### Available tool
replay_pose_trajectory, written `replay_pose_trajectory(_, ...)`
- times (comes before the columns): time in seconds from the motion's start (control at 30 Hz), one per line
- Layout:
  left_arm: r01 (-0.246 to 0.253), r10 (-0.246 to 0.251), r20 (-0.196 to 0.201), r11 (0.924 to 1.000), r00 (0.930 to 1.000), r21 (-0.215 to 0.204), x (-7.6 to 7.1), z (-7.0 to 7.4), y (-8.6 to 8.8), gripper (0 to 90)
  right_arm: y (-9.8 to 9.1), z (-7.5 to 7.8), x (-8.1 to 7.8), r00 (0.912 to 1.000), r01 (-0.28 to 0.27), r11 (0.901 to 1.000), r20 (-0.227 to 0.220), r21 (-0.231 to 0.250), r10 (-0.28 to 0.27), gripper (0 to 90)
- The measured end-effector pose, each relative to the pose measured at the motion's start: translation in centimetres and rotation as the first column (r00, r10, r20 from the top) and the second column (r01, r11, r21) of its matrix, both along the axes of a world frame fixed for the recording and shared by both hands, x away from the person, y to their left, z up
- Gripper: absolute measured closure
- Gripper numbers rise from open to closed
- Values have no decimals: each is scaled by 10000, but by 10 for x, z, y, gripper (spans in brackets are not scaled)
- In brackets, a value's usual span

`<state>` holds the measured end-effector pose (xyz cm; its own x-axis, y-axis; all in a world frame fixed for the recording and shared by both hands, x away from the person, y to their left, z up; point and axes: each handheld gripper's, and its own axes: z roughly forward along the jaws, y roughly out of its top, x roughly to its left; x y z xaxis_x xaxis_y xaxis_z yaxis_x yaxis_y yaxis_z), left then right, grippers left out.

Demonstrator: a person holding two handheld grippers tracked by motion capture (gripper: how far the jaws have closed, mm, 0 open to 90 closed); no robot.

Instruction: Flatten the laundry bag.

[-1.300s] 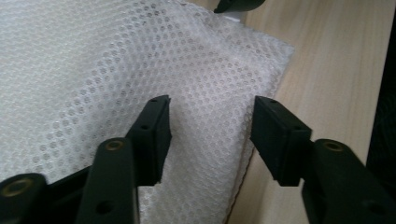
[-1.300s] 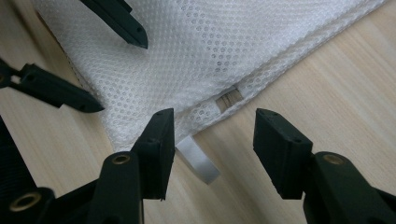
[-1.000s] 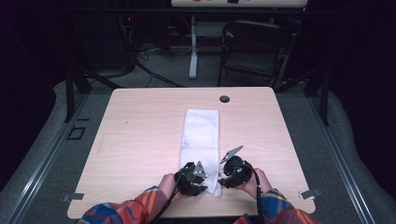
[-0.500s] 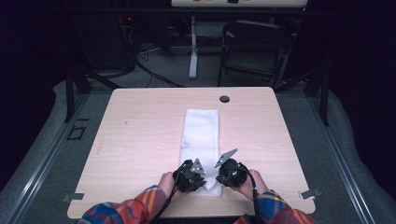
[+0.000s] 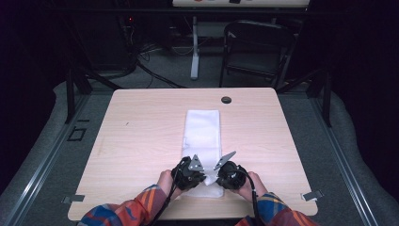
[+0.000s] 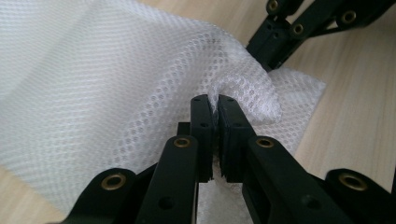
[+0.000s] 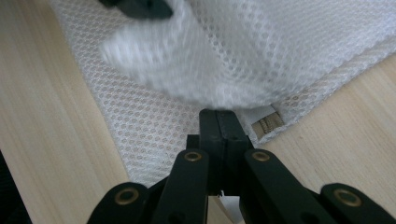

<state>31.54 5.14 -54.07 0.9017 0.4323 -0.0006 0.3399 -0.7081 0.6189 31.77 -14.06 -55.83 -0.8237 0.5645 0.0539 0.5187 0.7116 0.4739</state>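
Left tongs (image 6: pixel 215 105) and right tongs (image 7: pixel 224 116) each clamp the white mesh cloth (image 5: pixel 203 132) at its near edge on the surface (image 5: pixel 141 136).

A black folding chair (image 5: pixel 256 49) stands beyond the wooden table (image 5: pixel 141 141).

Mesh cloth (image 5: pixel 203 136) on table (image 5: pixel 136 136), mid-front

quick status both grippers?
Left gripper: shut on the white mesh cloth.
Right gripper: fingers together at the cloth's edge, apparently pinching it.
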Motion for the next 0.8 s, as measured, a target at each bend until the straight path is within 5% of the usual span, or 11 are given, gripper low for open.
replay_pose_trajectory(0.13,-301,305,112,9990,9995,-317,3,7,9,856,-1,2,2,9997,-251,9994,-67,-256,250,900)
replay_pose_trajectory(0.8,-887,905,585,9955,9942,-322,7,19,30,848,-1,2,2,9996,-265,9993,-74,-250,264,900)
